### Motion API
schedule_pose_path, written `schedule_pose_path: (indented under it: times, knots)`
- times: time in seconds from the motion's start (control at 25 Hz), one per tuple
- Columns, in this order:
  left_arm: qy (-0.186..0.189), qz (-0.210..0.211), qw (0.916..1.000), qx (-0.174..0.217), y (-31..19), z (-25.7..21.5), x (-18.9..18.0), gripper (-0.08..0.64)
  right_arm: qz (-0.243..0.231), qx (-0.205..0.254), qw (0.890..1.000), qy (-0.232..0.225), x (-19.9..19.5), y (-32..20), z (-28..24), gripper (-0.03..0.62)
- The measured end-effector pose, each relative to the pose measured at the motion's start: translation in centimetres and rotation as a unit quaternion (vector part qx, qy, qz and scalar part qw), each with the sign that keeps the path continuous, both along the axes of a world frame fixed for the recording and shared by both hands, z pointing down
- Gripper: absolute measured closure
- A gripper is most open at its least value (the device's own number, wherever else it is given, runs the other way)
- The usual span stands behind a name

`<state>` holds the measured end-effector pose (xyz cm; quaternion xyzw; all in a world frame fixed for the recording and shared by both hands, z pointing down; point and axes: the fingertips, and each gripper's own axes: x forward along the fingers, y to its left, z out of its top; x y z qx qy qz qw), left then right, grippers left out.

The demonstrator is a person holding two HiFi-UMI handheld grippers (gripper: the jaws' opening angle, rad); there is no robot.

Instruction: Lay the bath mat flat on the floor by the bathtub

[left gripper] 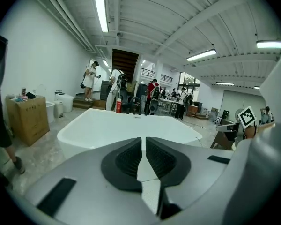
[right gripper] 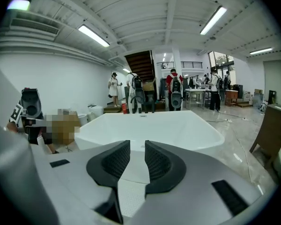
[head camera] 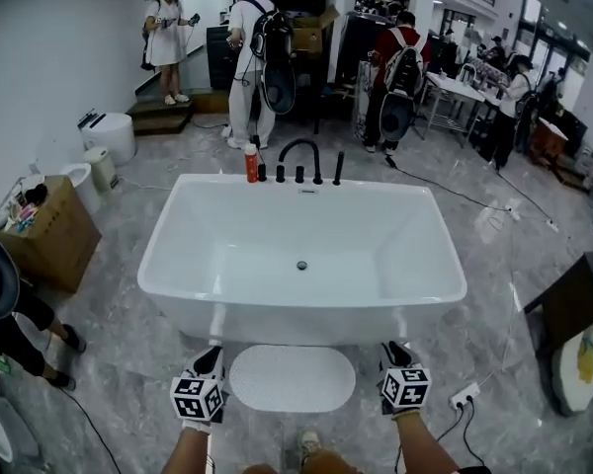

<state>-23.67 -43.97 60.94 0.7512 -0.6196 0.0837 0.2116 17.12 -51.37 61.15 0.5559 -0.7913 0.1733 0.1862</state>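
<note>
bath mat lies flat on floor, white oval, long side parallel to near wall of bathtub, just in front of it and roughly centred on tub width

L gripper off mat's left end, R gripper off right end, both low, near floor, pointing at tub. can't tell from head view if tips touch mat edge

L gripper view: jaws nearly together, only a thin slit between pads, nothing gripped. R gripper view: jaws narrow but a bit wider than L, also empty, tub seen through gap

tub empty, drain in middle. black faucet + red bottle on far rim. cardboard box w/ clutter on top by left wall, toilet behind it. power strip on floor at right. several ppl w/ backpacks standing well beyond tub
</note>
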Motion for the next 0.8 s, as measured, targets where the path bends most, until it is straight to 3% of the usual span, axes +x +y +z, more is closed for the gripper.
schedule_pose_path:
  times: [0.28,0.56,0.8]
  knots:
    - [0.043,-0.029,0.9983,0.026,2.9,-10.8,1.3,0.518,0.026,0.006,0.999,-0.033,2.0,2.6,-8.3,0.472]
    - [0.035,0.002,0.9963,0.079,6.3,-17.9,0.9,0.518,0.034,0.021,0.997,-0.061,-0.1,7.1,-12.8,0.474]
    - [0.043,0.025,0.9930,0.107,13.4,-20.7,0.0,0.518,0.032,0.041,0.996,-0.070,-2.2,14.0,-15.7,0.474]
